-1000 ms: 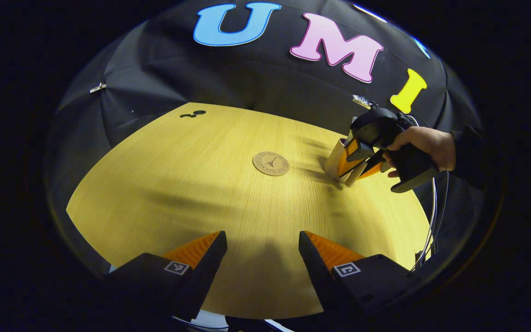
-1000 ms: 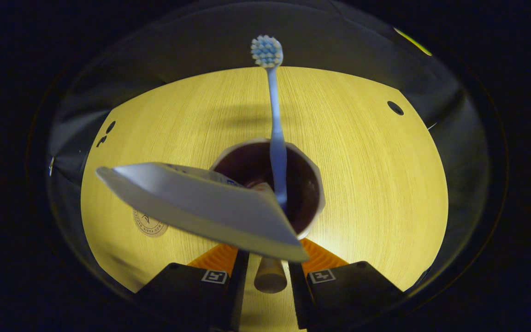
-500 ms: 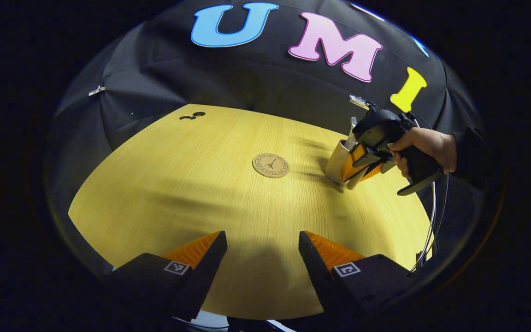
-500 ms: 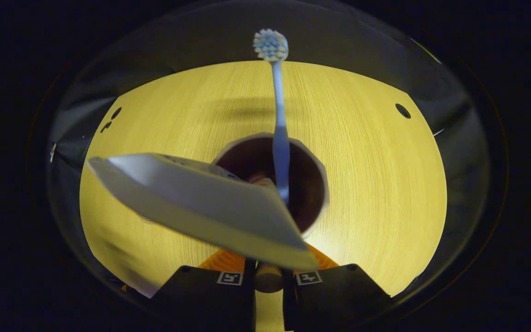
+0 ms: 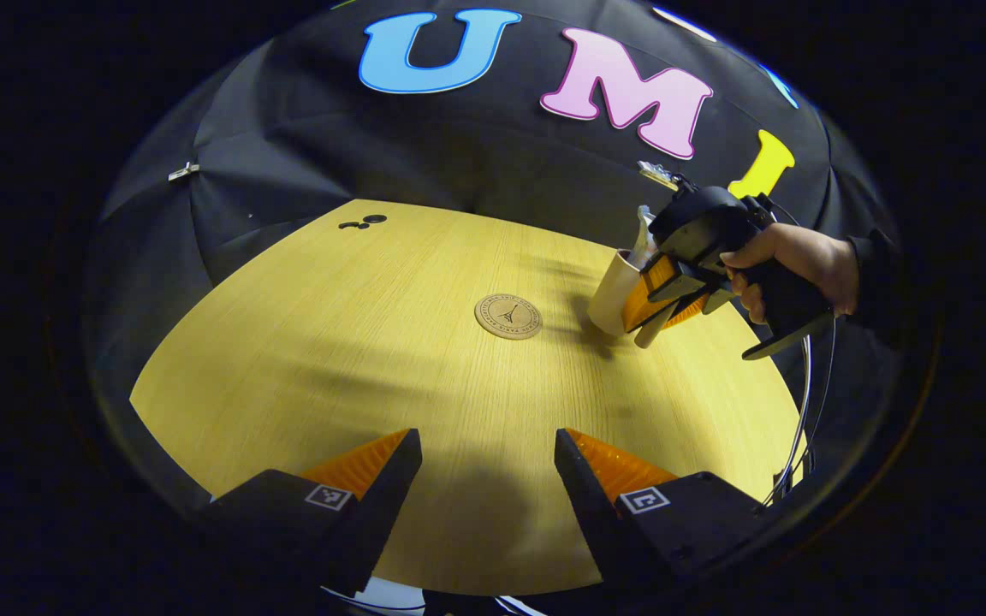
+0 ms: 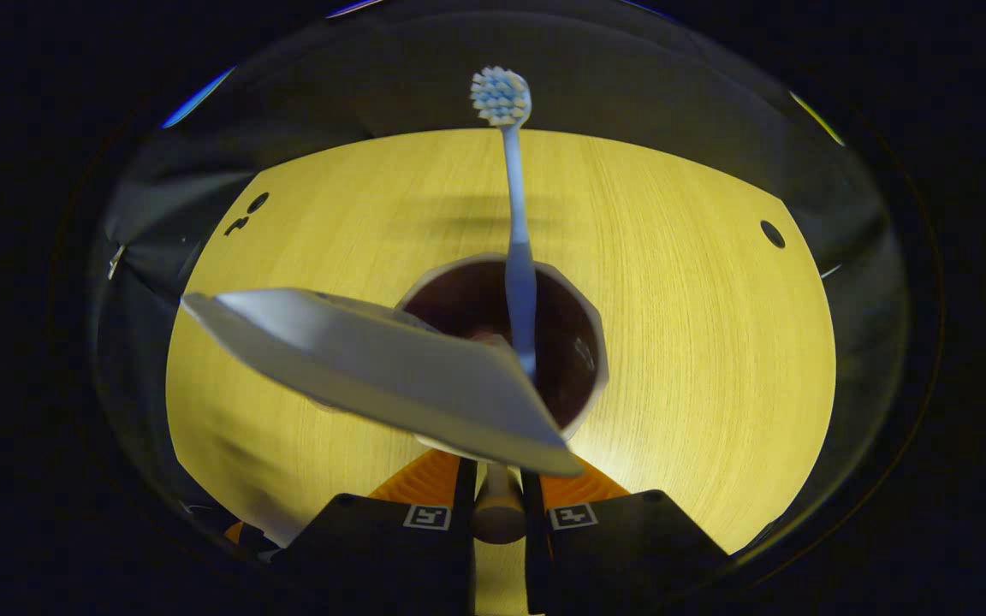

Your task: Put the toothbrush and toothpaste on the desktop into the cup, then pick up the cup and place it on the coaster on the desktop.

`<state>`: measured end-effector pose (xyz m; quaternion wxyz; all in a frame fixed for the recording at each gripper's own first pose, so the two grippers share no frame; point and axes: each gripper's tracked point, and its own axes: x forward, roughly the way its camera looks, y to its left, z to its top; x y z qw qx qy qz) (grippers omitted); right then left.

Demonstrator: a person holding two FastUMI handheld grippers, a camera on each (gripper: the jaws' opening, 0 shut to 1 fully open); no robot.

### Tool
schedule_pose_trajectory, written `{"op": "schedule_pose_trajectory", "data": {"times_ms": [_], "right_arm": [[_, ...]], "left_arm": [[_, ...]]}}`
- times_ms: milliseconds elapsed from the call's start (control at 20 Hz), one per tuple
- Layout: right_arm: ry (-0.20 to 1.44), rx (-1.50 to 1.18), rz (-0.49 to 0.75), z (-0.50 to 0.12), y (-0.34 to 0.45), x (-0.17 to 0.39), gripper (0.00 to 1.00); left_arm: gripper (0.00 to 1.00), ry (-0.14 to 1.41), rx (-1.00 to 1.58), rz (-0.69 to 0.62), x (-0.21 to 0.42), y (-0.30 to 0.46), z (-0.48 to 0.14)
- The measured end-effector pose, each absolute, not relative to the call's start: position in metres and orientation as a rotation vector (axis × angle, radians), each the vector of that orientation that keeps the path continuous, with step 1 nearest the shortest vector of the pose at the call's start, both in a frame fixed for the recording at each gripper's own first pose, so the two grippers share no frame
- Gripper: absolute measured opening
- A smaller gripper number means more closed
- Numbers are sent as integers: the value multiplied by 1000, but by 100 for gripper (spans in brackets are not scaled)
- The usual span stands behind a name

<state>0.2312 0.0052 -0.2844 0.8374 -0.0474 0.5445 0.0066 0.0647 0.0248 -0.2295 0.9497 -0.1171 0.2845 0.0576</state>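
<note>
Jaws clamp cup (image 6: 583, 376) handle, toothpaste (image 6: 373, 368) above.

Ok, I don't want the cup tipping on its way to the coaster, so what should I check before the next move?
1. Toothbrush stands in the cup: ok.
2. Toothpaste in the cup: ok, though it leans far over the rim.
3. Right claw shut on the cup's handle: ok.
4. Coaster bare: ok.
5. Left claw open, back from the coaster: ok.
6. Cup's base off the desktop: cannot tell.
</note>
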Motion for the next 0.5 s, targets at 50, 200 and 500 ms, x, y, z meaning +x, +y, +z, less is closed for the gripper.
{"op": "schedule_pose_trajectory", "data": {"times_ms": [50, 200, 500], "right_arm": [[1145, -114, 28, -280, 13, 235, 27], [1133, -129, 78, -274, 42, 240, 27], [1150, -178, 165, -283, 95, 239, 27]], "left_arm": [[98, 578, -251, 120, 63, 26, -230], [98, 567, -272, 141, 61, 34, -229], [98, 550, -270, 175, 53, 47, -225]]}}
